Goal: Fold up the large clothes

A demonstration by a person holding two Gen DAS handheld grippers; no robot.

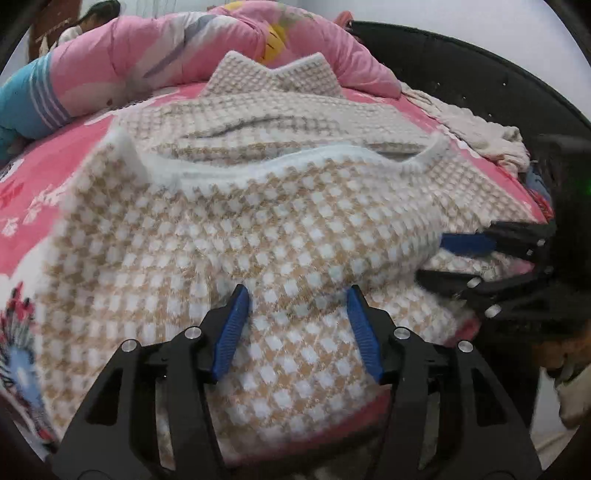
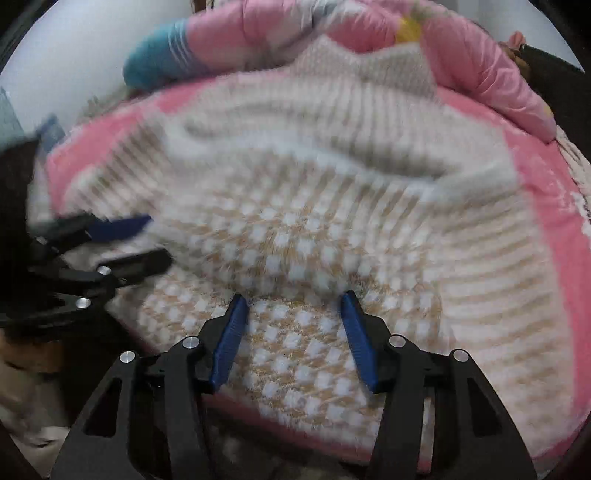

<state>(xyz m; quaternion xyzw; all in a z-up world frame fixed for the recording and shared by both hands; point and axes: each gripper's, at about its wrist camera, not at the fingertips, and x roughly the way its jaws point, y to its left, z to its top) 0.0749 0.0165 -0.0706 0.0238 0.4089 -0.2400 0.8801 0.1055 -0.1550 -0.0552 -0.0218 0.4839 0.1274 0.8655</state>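
Observation:
A beige-and-white checked knit sweater [image 1: 236, 236] [image 2: 295, 236] lies spread on the pink bed sheet [image 1: 44, 206] [image 2: 554, 206], its near part doubled back over the rest, with a white ribbed edge [image 1: 258, 166] across the middle. My left gripper [image 1: 298, 291] hovers over the near fold, jaws apart, with fabric beneath but not pinched; it appears at the left edge as the left gripper [image 2: 155, 242] in the right wrist view. My right gripper [image 2: 293, 295] stands open just above the sweater's near edge, and shows as the right gripper [image 1: 439, 260] in the left wrist view.
A rolled pink quilt [image 1: 155, 55] [image 2: 480, 55] with a teal end [image 1: 22, 107] lies along the back of the bed. A cream cloth [image 1: 487, 133] is heaped at the right beside a dark bed frame [image 1: 461, 62]. A person [image 1: 92, 18] stands far behind.

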